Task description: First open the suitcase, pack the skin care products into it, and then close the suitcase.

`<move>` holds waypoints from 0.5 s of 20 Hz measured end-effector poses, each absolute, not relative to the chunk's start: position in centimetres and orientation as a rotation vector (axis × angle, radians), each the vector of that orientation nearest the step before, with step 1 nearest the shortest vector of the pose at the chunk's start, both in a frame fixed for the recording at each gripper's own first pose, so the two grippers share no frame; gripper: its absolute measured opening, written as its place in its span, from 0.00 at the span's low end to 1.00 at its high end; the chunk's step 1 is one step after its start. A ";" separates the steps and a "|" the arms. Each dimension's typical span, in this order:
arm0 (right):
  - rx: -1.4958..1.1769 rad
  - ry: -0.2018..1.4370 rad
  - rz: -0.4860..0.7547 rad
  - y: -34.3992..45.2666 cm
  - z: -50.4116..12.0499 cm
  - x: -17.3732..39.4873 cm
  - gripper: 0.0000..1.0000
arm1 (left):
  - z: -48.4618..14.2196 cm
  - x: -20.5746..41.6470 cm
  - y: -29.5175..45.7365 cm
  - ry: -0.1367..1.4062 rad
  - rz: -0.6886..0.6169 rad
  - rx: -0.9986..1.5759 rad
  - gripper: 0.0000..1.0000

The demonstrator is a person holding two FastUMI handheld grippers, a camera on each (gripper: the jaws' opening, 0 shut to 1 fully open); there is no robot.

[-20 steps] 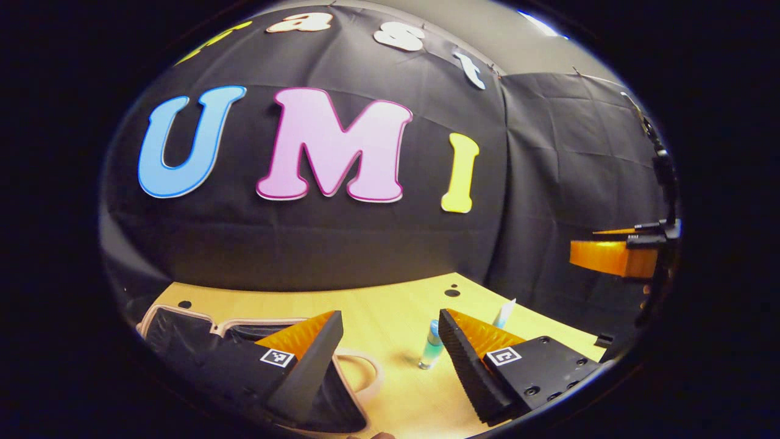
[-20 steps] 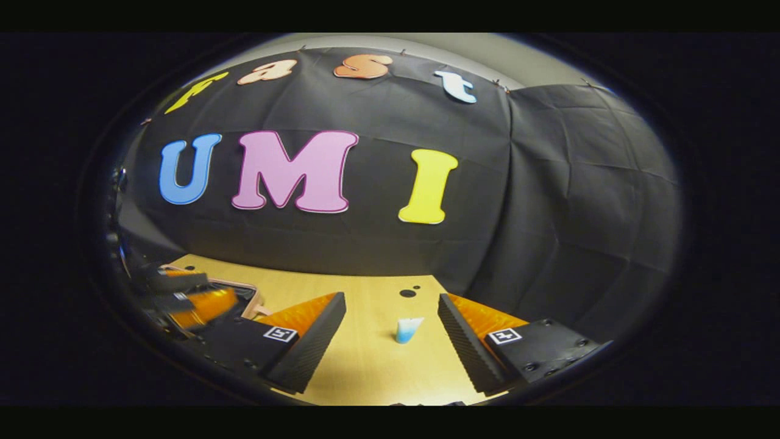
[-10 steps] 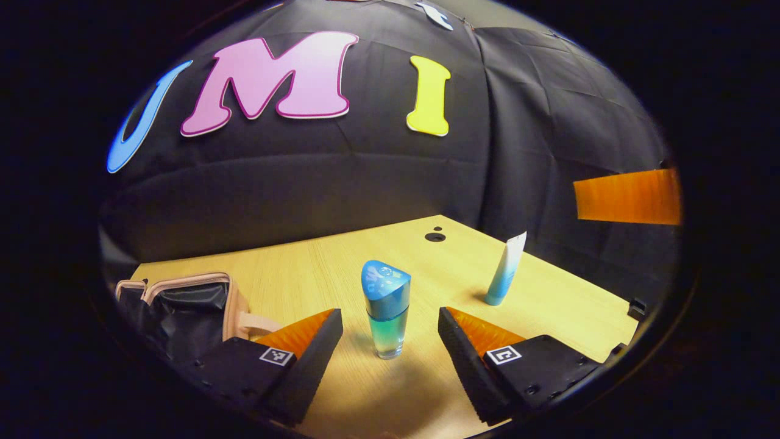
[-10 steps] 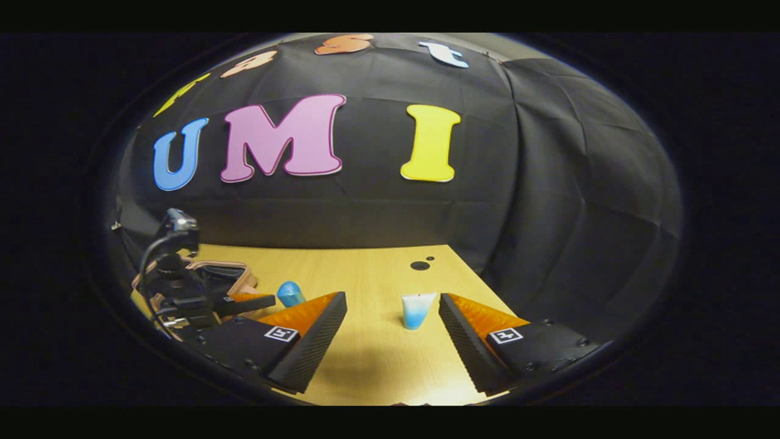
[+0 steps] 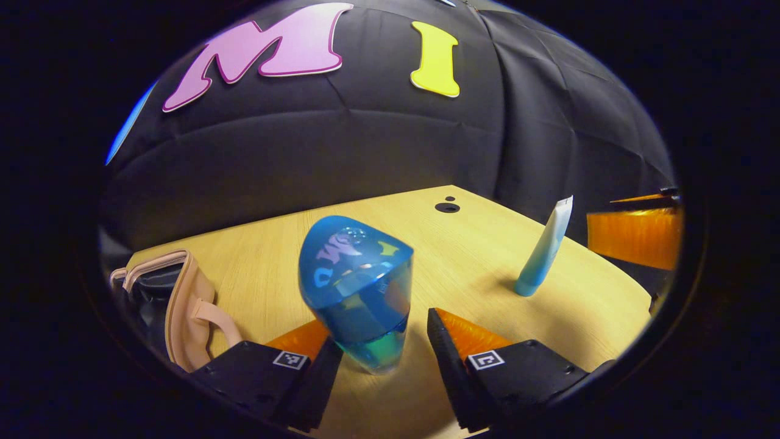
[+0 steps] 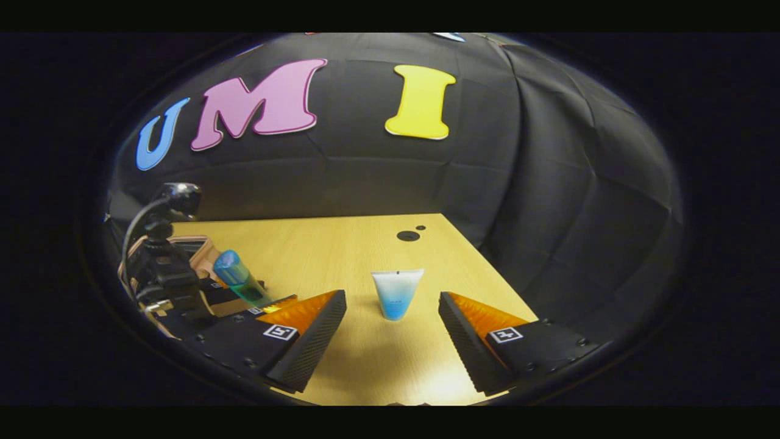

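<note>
A blue-capped clear bottle point(image 5: 359, 292) stands tilted between the fingers of my left gripper point(image 5: 382, 329). The gripper is open: one finger is at the bottle's base and a strip of table shows beside the other. In the right gripper view the same bottle point(image 6: 239, 282) leans by the left gripper point(image 6: 183, 292). A white-and-blue tube point(image 6: 397, 292) stands cap-down just beyond my right gripper point(image 6: 391, 305), which is open and apart from it. The tube point(image 5: 544, 247) stands right of the bottle. The pink-trimmed suitcase point(image 5: 183, 305) lies open at the left, showing its black lining.
All of this rests on a wooden table point(image 5: 274, 268) with two small holes point(image 6: 407, 235) near its far edge. Black cloth walls close it in at the back and right. Part of the right gripper point(image 5: 634, 228) hangs beyond the tube.
My left gripper has moved forward until the bottle sits between its fingers, which have narrowed a little; the bottle now leans. My right gripper has moved closer to the tube, still open.
</note>
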State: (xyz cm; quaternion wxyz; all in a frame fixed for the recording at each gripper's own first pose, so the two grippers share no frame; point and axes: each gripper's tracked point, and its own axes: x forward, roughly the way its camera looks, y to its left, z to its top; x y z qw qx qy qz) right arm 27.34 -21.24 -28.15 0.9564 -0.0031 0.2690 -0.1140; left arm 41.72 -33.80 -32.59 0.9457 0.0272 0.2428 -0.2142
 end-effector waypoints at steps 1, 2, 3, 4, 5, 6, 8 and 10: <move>0.004 0.560 -0.240 -21.6 -29.2 27.6 0.98 | -32.8 41.9 -33.6 0.499 -0.425 0.060 0.76; 0.019 0.579 -0.246 -21.7 -30.3 28.0 0.98 | -33.2 41.9 -33.3 0.513 -0.422 0.059 0.67; 0.031 0.599 -0.253 -21.7 -31.4 28.3 0.97 | -32.7 41.5 -33.4 0.515 -0.432 0.034 0.61; 0.040 0.612 -0.257 -21.8 -32.4 28.8 0.98 | -33.2 41.7 -33.7 0.516 -0.443 0.019 0.47; 0.046 0.619 -0.262 -21.9 -32.9 29.2 0.94 | -33.0 41.5 -33.7 0.520 -0.451 0.013 0.43; 0.051 0.617 -0.272 -22.2 -33.5 29.9 0.98 | -33.1 41.4 -33.5 0.523 -0.452 0.009 0.45; 0.057 0.598 -0.289 -22.4 -34.4 31.5 0.97 | -33.1 41.3 -33.3 0.525 -0.445 0.004 0.45; 0.048 0.618 -0.285 -22.3 -36.0 32.2 0.97 | -33.2 41.2 -33.1 0.527 -0.432 0.006 0.45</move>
